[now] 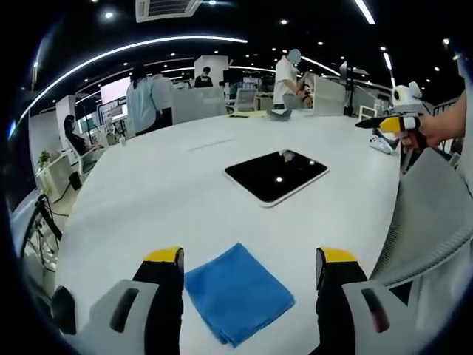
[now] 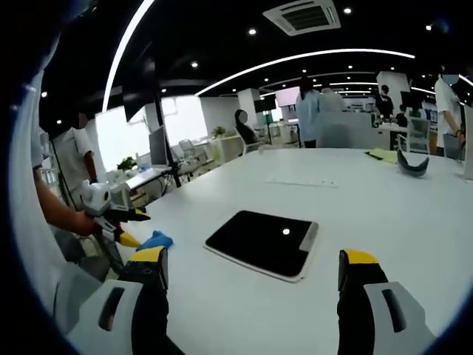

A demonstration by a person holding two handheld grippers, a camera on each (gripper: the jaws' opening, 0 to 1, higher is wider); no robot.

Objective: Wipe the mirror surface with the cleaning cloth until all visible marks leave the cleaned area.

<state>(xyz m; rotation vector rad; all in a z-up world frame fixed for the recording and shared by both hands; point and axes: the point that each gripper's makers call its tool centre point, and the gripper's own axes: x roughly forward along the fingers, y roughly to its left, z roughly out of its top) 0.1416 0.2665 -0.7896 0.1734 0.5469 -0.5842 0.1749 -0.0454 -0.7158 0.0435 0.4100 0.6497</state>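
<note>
A blue cleaning cloth [image 1: 238,293] lies folded on the white table [image 1: 162,192], just ahead of and between the jaws of my left gripper [image 1: 251,259], which is open and empty. Beyond it lies the mirror [image 1: 276,176], a dark rounded rectangle with a pale rim, reflecting ceiling lights. My right gripper [image 2: 255,264] is open with nothing between its jaws and faces the mirror [image 2: 262,242] from the other side. The cloth [image 2: 155,241] shows as a blue corner at that view's left, by the left gripper [image 2: 111,211]. The right gripper [image 1: 392,123] shows at the far right of the left gripper view.
A grey mesh chair back [image 1: 429,222] stands at the table's right edge. Yellow papers [image 1: 247,115] and a dark object [image 1: 279,112] lie at the far end of the table. Several people stand or sit beyond the table among desks.
</note>
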